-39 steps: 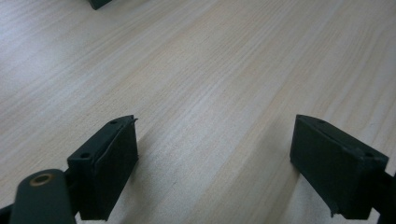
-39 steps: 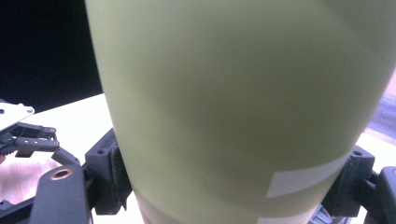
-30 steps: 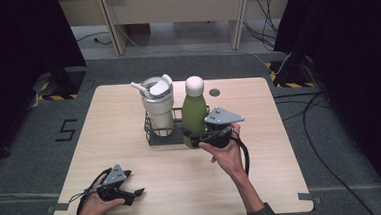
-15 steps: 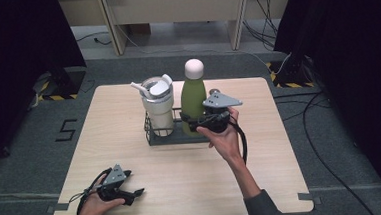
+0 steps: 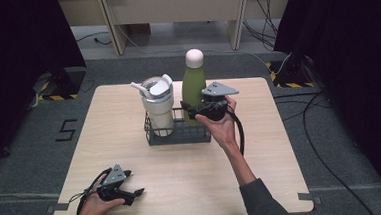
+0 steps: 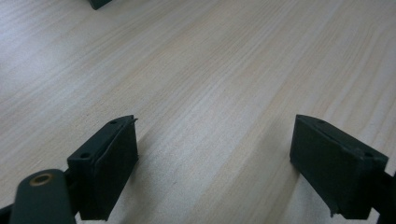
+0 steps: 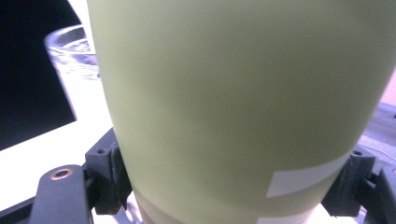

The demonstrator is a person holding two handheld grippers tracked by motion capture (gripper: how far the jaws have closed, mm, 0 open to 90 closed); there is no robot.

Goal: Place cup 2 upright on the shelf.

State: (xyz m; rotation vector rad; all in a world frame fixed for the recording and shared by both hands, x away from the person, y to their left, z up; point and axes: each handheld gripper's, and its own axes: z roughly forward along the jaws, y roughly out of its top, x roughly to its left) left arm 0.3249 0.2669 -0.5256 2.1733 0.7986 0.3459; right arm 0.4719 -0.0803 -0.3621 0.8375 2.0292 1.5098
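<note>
A green bottle (image 5: pixel 194 88) with a white cap stands upright at the right end of a black wire caddy (image 5: pixel 177 134), and my right gripper (image 5: pixel 192 108) is shut on its body from the right. The caddy's front wall hides the bottle's base, so I cannot tell whether it rests on the bottom. A white tumbler (image 5: pixel 157 105) with a lid fills the caddy's left compartment. In the right gripper view the green bottle (image 7: pixel 233 93) sits between the two pads, with the tumbler (image 7: pixel 74 60) behind it at the left. My left gripper (image 5: pixel 132 193) lies open on the table at the near left, with bare wood between its jaws (image 6: pixel 215 172).
The wooden table (image 5: pixel 262 168) ends close behind the caddy and just below the left hand. A black cable (image 5: pixel 240 129) loops from the right gripper along the forearm. Dark curtains stand at both sides, and table legs and floor cables lie beyond the far edge.
The right hand has carried the green bottle away from the person and slightly up, from the caddy's right front corner to over its right compartment. The left gripper has stayed put.
</note>
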